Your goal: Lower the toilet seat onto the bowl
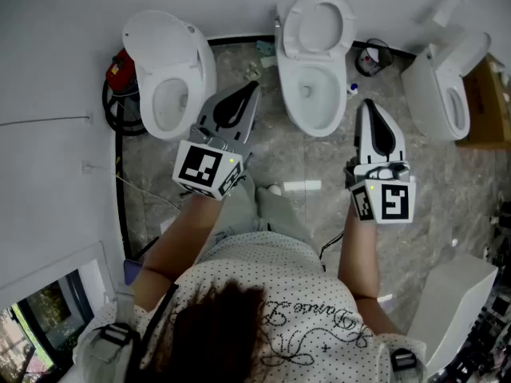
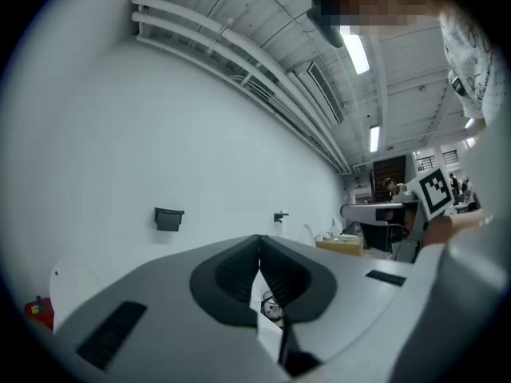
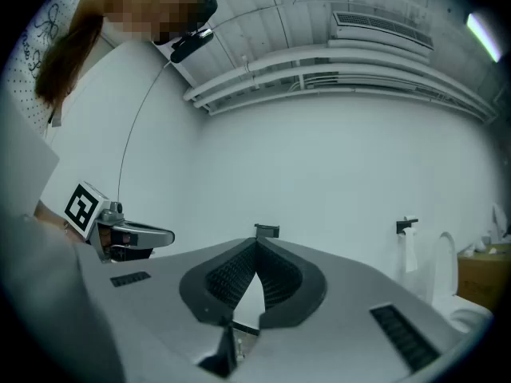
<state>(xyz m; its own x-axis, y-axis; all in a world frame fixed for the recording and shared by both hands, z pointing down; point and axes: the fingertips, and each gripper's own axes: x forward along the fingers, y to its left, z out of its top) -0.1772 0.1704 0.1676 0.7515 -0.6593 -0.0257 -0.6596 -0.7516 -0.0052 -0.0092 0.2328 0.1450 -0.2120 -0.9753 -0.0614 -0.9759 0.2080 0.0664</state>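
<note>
Three white toilets stand along the wall in the head view. The middle toilet [image 1: 314, 94] has its seat [image 1: 318, 24] raised against the wall above the open bowl. My left gripper [image 1: 255, 85] is shut and empty, hanging in the air between the left toilet [image 1: 168, 74] and the middle one. To the right of the middle bowl my right gripper [image 1: 366, 103] is also shut and holds nothing. In the left gripper view the left gripper [image 2: 259, 242] points at the white wall, pads together. The right gripper [image 3: 256, 244] shows the same in its own view.
A red object [image 1: 120, 69] with a black hose [image 1: 112, 112] lies left of the left toilet. A small wire bin [image 1: 372, 57] sits between the middle toilet and the right toilet [image 1: 447, 86]. A cardboard box [image 1: 489, 102] stands far right. A paper roll holder [image 3: 409, 238] hangs on the wall.
</note>
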